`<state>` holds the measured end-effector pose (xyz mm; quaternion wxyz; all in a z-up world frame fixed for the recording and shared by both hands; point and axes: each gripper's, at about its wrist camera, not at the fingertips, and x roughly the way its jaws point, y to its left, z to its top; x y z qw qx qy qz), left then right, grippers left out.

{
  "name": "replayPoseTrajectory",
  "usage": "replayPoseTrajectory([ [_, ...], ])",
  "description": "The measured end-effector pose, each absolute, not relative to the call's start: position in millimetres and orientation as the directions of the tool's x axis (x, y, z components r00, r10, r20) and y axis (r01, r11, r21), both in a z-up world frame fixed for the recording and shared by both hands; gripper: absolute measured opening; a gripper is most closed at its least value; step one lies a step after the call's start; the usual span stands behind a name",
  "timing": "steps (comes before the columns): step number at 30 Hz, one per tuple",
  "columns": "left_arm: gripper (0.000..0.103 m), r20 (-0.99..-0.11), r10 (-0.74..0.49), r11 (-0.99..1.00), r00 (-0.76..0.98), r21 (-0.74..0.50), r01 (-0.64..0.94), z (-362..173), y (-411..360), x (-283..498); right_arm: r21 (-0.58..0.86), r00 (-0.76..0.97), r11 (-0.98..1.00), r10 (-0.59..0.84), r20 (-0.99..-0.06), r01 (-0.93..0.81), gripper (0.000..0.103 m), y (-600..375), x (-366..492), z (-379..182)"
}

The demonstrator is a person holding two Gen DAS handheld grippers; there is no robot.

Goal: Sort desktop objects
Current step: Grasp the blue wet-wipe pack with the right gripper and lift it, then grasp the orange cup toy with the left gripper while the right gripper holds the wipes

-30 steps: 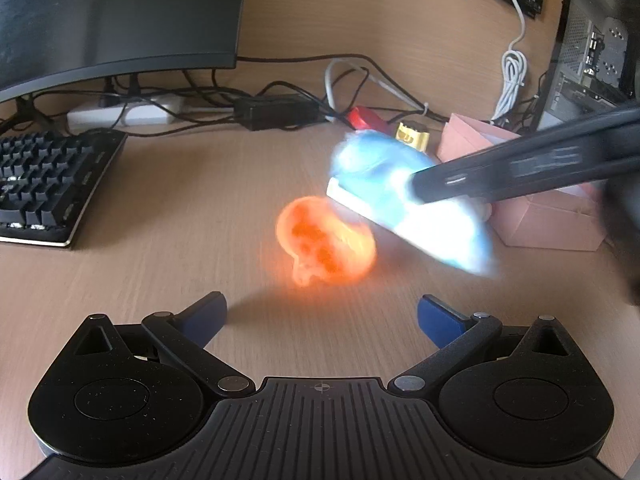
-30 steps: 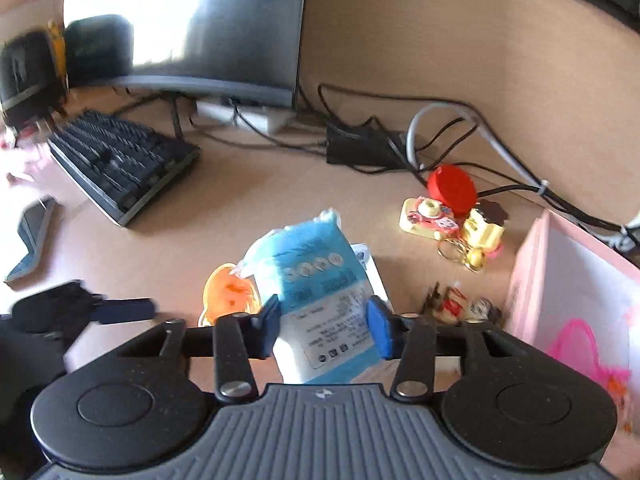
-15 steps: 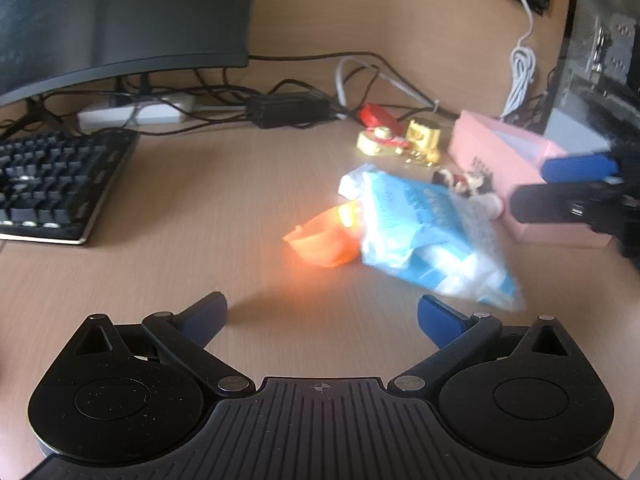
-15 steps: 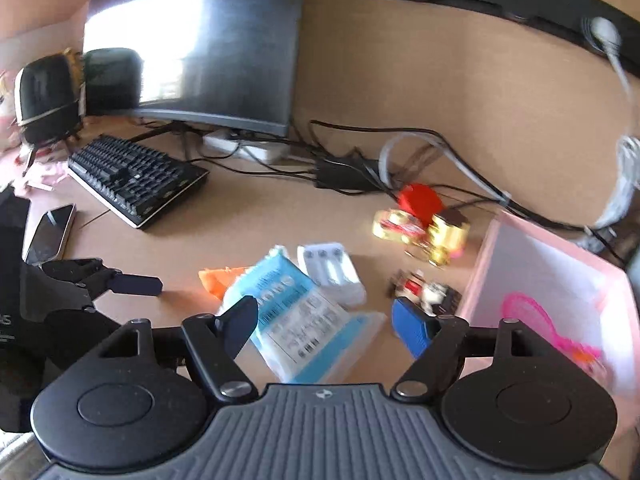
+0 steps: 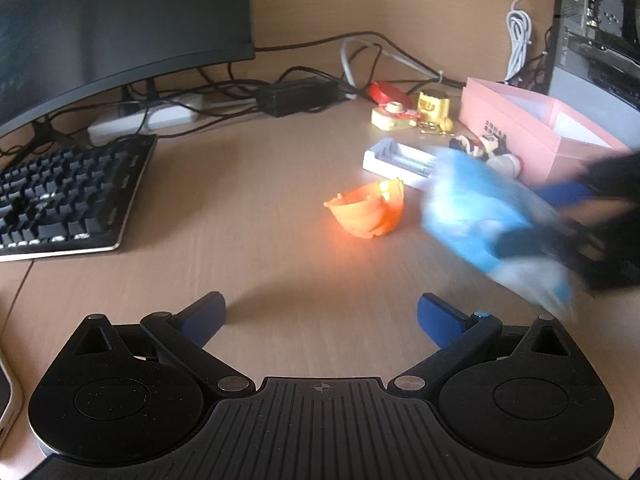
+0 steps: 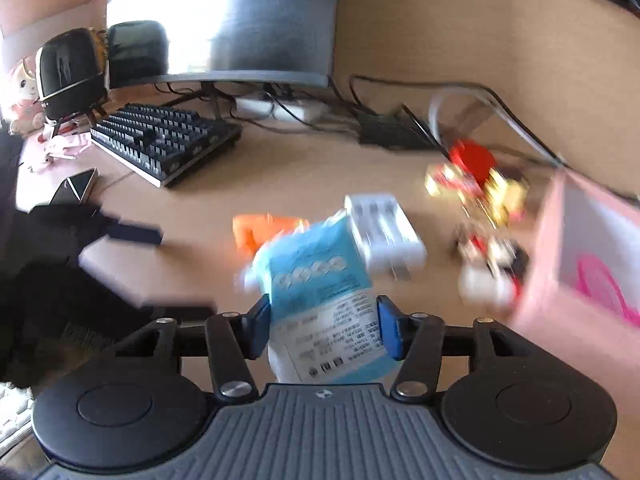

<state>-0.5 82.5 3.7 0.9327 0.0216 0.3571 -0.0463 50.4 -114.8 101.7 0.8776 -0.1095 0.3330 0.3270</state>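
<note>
My right gripper point(image 6: 322, 330) is shut on a blue and white tissue pack point(image 6: 320, 280) and holds it above the desk; the pack shows blurred in the left wrist view point(image 5: 480, 216). An orange toy point(image 5: 368, 210) lies on the desk left of the pack; it also shows in the right wrist view point(image 6: 264, 226). A white battery case point(image 5: 400, 158) lies behind it. My left gripper point(image 5: 320, 316) is open and empty, near the desk's front, a little short of the orange toy.
A pink box point(image 5: 536, 128) stands at the right with a pink item inside point(image 6: 604, 288). Small figures point(image 5: 488, 150), yellow toys point(image 5: 412, 114) and a red disc point(image 5: 386, 92) lie near it. A keyboard point(image 5: 60, 188), monitor point(image 5: 112, 24), cables and a phone point(image 6: 76, 190) sit at the left.
My right gripper, open half a second ago over the tissue pack, has shut on it and lifted it. The orange toy now lies uncovered. My left gripper stayed open.
</note>
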Motion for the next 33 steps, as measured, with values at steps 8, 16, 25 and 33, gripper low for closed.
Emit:
replayPoseTrajectory([
  [8,0.103,-0.671,-0.105,0.990,0.734,0.003,0.144,5,67,23,-0.004,0.717,0.905,0.334,-0.612,-0.425,0.055,-194,11,97],
  [16,0.103,-0.643,-0.149,0.989,0.751,-0.089,0.120,7,53,51,0.098,0.810,0.961,0.270,-0.521,-0.258,0.072,-233,3,85],
  [25,0.062,-0.637,-0.095,0.992,0.765,0.007,0.130,9,43,54,0.109,0.794,0.933,0.349,-0.498,-0.342,0.087,-234,1,89],
  [33,0.062,-0.633,-0.170,0.971,0.755,0.023,0.237,16,33,19,-0.117,0.776,0.882,0.331,-0.537,-0.457,0.087,-209,14,100],
])
